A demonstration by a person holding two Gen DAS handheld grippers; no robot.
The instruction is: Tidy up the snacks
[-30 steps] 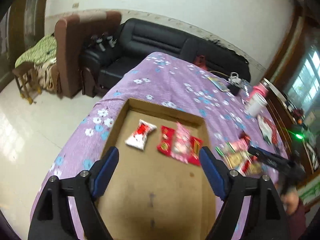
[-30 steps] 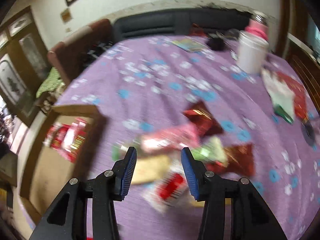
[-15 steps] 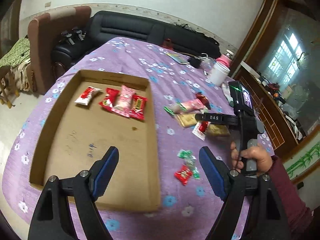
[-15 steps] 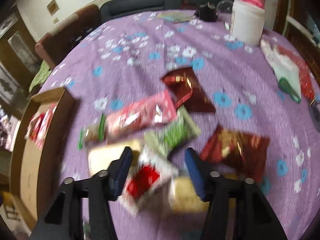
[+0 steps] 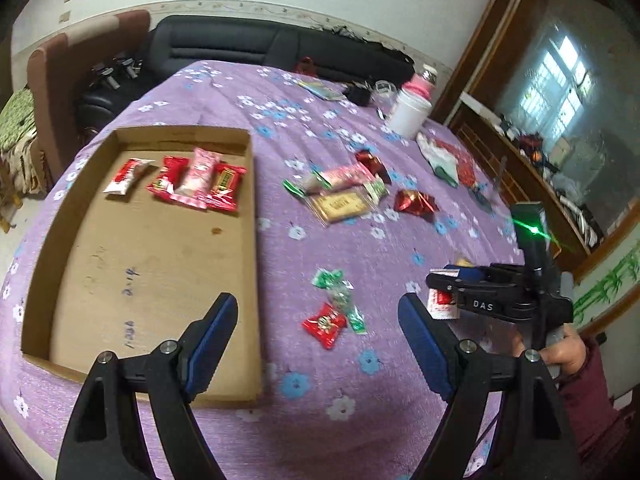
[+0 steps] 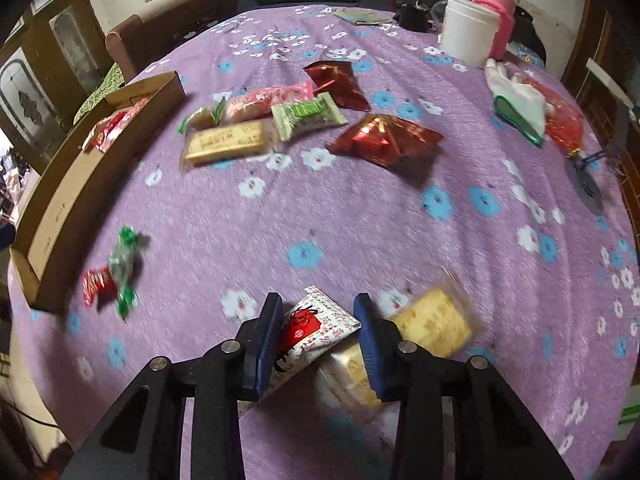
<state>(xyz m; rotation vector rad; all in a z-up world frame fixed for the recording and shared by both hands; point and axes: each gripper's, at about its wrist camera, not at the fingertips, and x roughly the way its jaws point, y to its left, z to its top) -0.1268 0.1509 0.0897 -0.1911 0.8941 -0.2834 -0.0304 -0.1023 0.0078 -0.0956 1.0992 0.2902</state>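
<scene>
Right wrist view: the right gripper had its blue pads on either side of a white-and-red snack packet, clamped on it just above the purple floral tablecloth.
Beside that claw: two pale yellow wafer packets lay just right of the right pad (blurred, so the print was unreadable).
Ahead of that claw: a gold biscuit bar, a green packet, a pink packet and two dark red foil packets lay grouped well beyond the fingertips.
Left of that claw: a red candy and green candies lay near the cardboard tray.
Left wrist view: the left gripper hung with its pads wide apart, nothing between them.
Ahead of the left claw: the red candy lay between its tips; the cardboard tray sat forward-left with four red, white and pink packets lined at its far end.
Right of the left claw: the right gripper with its packet.
</scene>
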